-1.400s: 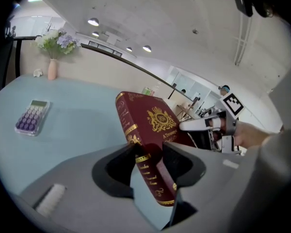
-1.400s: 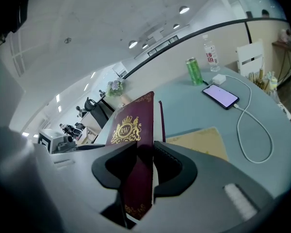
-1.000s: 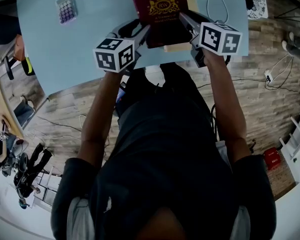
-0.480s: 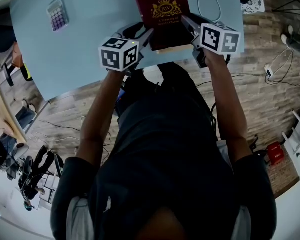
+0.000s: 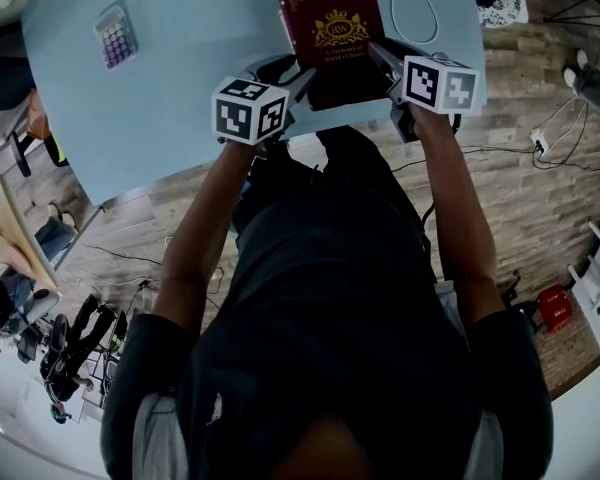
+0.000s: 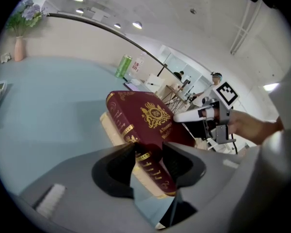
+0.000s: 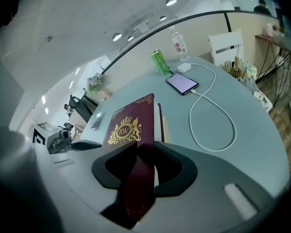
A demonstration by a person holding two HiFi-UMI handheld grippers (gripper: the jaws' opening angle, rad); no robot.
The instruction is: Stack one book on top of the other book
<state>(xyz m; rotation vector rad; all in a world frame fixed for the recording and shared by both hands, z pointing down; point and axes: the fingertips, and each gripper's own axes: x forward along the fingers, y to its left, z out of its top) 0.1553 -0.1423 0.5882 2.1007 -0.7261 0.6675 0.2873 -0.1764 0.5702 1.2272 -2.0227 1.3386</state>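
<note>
A maroon book [image 5: 332, 30] with a gold crest is held over the light blue table [image 5: 200, 58] by both grippers. My left gripper [image 5: 298, 78] is shut on its spine edge [image 6: 144, 160]. My right gripper [image 5: 380, 56] is shut on the opposite edge [image 7: 141, 166]. Directly beneath it lies the other book, showing only as a cream page block [image 6: 108, 126] and a thin strip [image 7: 164, 126]. The maroon book is tilted a little over it; whether they touch I cannot tell. Each gripper shows in the other's view: the right gripper [image 6: 203, 114], the left gripper [image 7: 80, 144].
A calculator [image 5: 115, 36] lies at the table's left. A white cable [image 5: 415, 8] loops at the right, running to a phone [image 7: 182, 83], with a green can [image 7: 160, 62] and a bottle [image 7: 179, 43] behind. The table's near edge is just under the grippers.
Both grippers have carried the maroon book lower and a little to the right. The pale edge of the lower book, which showed at its near side, is now covered in the head view.
</note>
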